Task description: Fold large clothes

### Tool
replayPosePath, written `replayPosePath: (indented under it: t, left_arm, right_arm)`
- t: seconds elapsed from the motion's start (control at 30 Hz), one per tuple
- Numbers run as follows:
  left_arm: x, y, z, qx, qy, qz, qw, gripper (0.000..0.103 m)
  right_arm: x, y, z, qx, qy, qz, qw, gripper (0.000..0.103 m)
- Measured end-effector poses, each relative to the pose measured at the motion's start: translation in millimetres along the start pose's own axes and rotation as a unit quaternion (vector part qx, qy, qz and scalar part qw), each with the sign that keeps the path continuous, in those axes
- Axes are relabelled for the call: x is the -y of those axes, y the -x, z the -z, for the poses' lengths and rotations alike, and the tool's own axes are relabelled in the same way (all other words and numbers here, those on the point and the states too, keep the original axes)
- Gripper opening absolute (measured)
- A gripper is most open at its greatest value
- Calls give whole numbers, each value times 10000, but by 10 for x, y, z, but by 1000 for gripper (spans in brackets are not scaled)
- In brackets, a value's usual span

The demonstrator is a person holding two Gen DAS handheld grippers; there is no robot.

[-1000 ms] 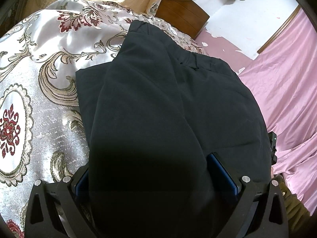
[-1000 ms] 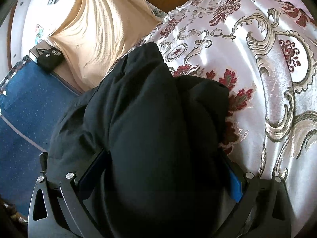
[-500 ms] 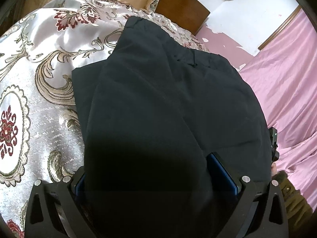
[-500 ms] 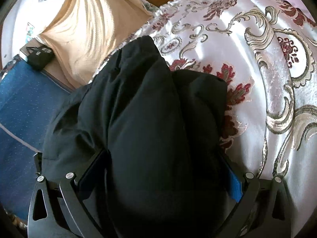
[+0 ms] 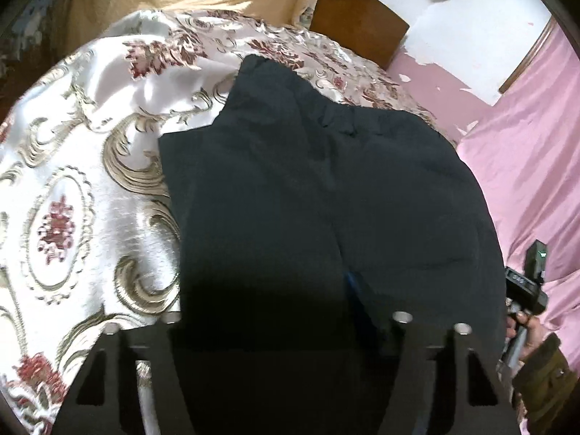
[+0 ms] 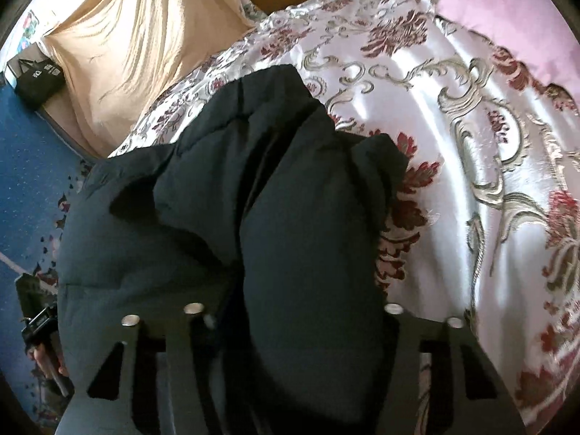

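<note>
Dark trousers (image 5: 326,199) lie on the floral bedspread (image 5: 72,181), long axis running away from both grippers toward the waistband. Left gripper (image 5: 286,311) and right gripper (image 6: 290,311) both have jaws closing with bunched fabric between them. Only the right view shows the trouser legs (image 6: 203,188) rumpled and hanging off the bed edge.

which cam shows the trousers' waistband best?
Left wrist: the waistband runs unobstructed across the far end of the dark trousers, gathered stitching visible. The right wrist view shows only bunched, folded cloth; no waistband is discernible there.
</note>
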State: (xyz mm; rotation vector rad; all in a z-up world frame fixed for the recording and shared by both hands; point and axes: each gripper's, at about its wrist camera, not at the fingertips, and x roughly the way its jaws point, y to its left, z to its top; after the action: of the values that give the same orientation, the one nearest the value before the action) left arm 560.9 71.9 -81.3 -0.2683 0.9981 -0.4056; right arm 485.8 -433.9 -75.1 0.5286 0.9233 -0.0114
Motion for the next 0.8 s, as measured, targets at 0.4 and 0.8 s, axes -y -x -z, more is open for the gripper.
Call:
replayPosePath:
  t: [0.4, 0.8]
  left_arm:
    - [405, 598, -18, -315, 5, -389, 9987, 17]
    - [905, 1553, 555, -475, -394, -964, 9934, 17]
  right_arm:
    - [-220, 642, 59, 242, -153, -388, 9988, 20]
    - [-570, 1495, 537, -28, 424, -717, 9965, 19]
